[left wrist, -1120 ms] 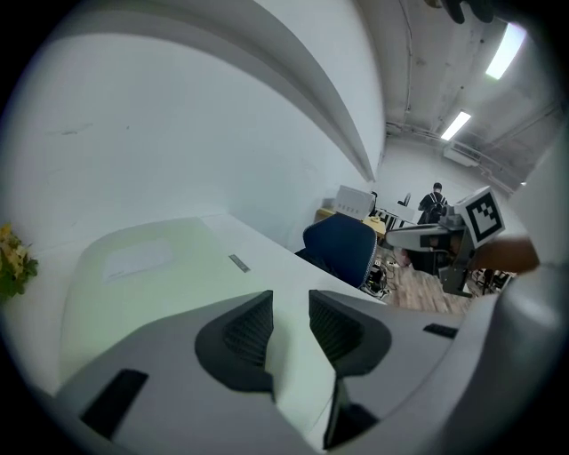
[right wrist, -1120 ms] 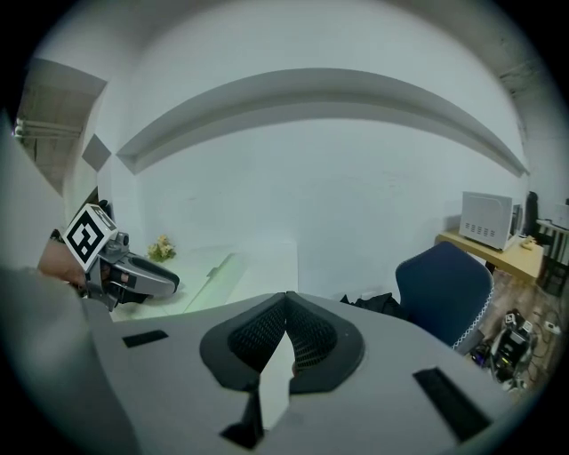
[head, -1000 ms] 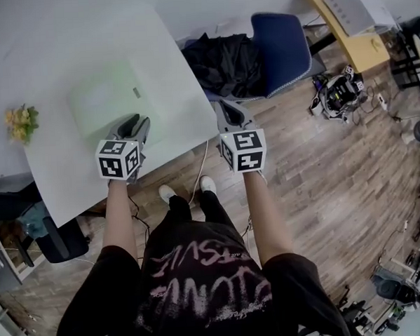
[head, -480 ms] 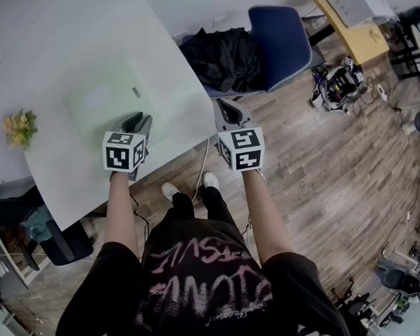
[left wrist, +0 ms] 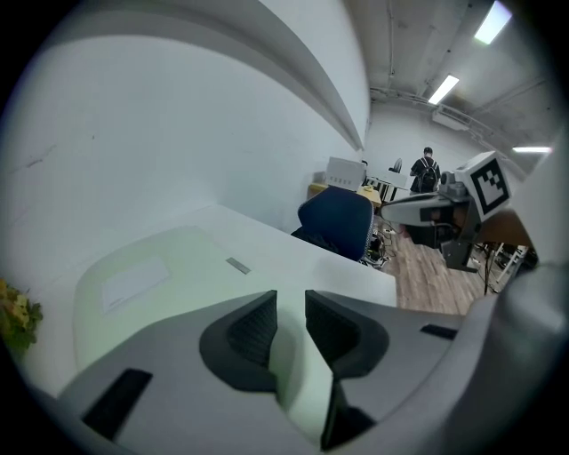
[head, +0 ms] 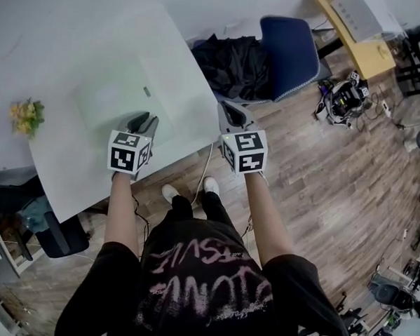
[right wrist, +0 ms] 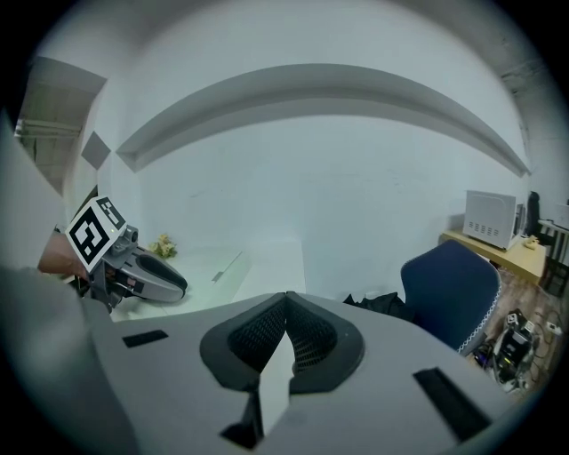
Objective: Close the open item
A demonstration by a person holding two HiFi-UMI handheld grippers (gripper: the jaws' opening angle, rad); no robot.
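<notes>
Case (head: 115,105), pale green and flat, lies on the white desk (head: 70,38) near the front right corner. Its top is down flat, with a white label (head: 110,96) and a small grey tab (head: 147,91) on it.

Left hand-held gripper (left wrist: 290,311) points down over the near right edge of the case. Its jaws have just been closing and stand a narrow gap apart, with nothing between them; only green case surface shows through the gap. Contact with the case cannot be told.

Right hand-held gripper (right wrist: 284,331) is off the desk edge, over the wood floor (head: 336,164), just right of the desk corner. Its jaws are pressed together at the tips and are empty. It is well apart from the case.

Both marker cubes face up in the head view, with the person's forearms behind them.

Small bunch of yellow flowers (head: 26,116) sits at the desk's left edge. Blue chair (head: 291,43) stands right of the desk, with a black garment (head: 229,64) heaped on it. White microwave (right wrist: 489,218) sits on a yellow table (head: 372,50) further right.
</notes>
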